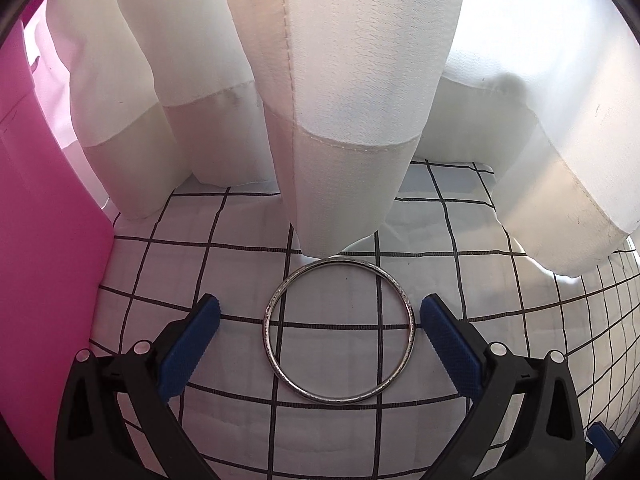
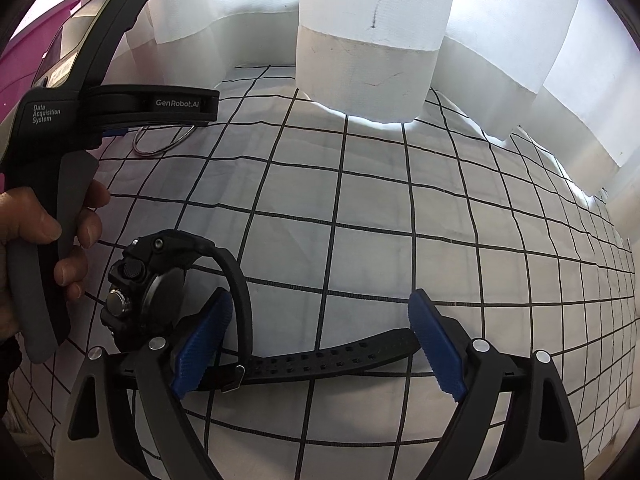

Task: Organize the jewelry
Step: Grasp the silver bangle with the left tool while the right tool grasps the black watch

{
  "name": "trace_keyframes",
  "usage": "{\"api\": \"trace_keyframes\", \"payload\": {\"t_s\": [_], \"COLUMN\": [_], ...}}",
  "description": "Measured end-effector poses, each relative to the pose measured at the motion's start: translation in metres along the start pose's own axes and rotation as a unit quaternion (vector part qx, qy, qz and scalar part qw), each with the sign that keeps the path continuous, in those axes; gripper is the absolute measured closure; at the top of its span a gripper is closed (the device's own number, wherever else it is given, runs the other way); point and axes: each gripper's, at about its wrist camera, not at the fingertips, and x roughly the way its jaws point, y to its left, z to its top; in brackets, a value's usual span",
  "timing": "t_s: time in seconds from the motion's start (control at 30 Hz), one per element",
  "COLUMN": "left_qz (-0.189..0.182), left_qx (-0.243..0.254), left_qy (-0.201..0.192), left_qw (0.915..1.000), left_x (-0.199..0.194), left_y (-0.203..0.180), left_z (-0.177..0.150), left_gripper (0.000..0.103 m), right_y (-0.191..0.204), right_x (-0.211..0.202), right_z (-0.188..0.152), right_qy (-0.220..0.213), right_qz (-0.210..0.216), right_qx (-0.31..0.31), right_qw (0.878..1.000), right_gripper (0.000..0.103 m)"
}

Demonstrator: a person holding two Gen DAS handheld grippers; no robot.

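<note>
Lying flat on the white bedsheet with its black grid lines: a silver bangle, just in front of the hanging white curtain. Straddling that bangle with jaws spread wide, blue pads clear of the metal on both sides: the left gripper, released and grasping nothing. Standing left of the bangle: a pink box. Resting well right of the bangle, nearer the camera: a black wristwatch, strap stretched out across the sheet. Hovering over that strap with jaws wide apart, pads not pressing on it: the right gripper. Gripping the left tool's handle: a hand.
</note>
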Motion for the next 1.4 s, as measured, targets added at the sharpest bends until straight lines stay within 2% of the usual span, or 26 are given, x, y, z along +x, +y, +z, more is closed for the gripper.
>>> {"api": "trace_keyframes", "payload": {"t_s": [0.2, 0.37, 0.43, 0.47, 0.53, 0.6, 0.63, 0.7, 0.8, 1.13, 1.4], "left_qz": [0.001, 0.003, 0.002, 0.001, -0.002, -0.006, -0.006, -0.009, -0.010, -0.011, -0.019], "left_qx": [-0.001, -0.005, -0.005, -0.004, 0.001, 0.011, 0.010, 0.010, 0.008, 0.007, 0.016], "left_qy": [0.000, 0.010, 0.009, 0.006, -0.004, -0.008, -0.007, -0.004, 0.000, 0.012, -0.004], "left_qw": [1.0000, 0.9999, 0.9999, 1.0000, 1.0000, 0.9999, 0.9999, 0.9999, 0.9999, 0.9998, 0.9997], "left_x": [-0.003, 0.003, 0.001, -0.002, -0.005, -0.011, -0.011, -0.012, -0.013, -0.027, -0.053], "left_y": [-0.001, -0.005, -0.004, -0.004, -0.007, -0.011, -0.011, -0.011, -0.010, -0.008, -0.009], "left_z": [-0.017, -0.006, -0.004, -0.005, -0.007, -0.008, -0.008, -0.008, -0.009, -0.030, -0.041], "left_gripper": [0.005, 0.006, 0.009, 0.010, 0.023, 0.032, 0.032, 0.032, 0.033, 0.033, 0.033], "right_y": [-0.001, 0.004, 0.008, 0.010, 0.017, 0.027, 0.031, 0.038, 0.042, 0.027, 0.016], "right_x": [0.000, -0.004, -0.006, -0.007, -0.011, -0.014, -0.014, -0.015, -0.015, -0.019, -0.039], "right_z": [-0.001, -0.005, -0.007, -0.008, -0.010, -0.012, -0.012, -0.013, -0.013, -0.023, -0.034], "right_qy": [-0.004, -0.005, -0.006, -0.006, -0.011, -0.017, -0.020, -0.023, -0.027, -0.040, -0.063], "right_qz": [-0.002, -0.003, 0.006, 0.015, 0.019, 0.024, 0.025, 0.029, 0.027, 0.073, 0.071], "right_qx": [0.005, 0.005, 0.005, 0.006, -0.004, -0.017, -0.025, -0.038, -0.048, -0.018, -0.001], "right_qw": [1.000, 1.000, 1.000, 1.000, 1.000, 0.999, 0.999, 0.999, 0.998, 0.996, 0.995], "right_gripper": [0.017, 0.019, 0.023, 0.030, 0.041, 0.061, 0.066, 0.083, 0.097, 0.099, 0.099]}}
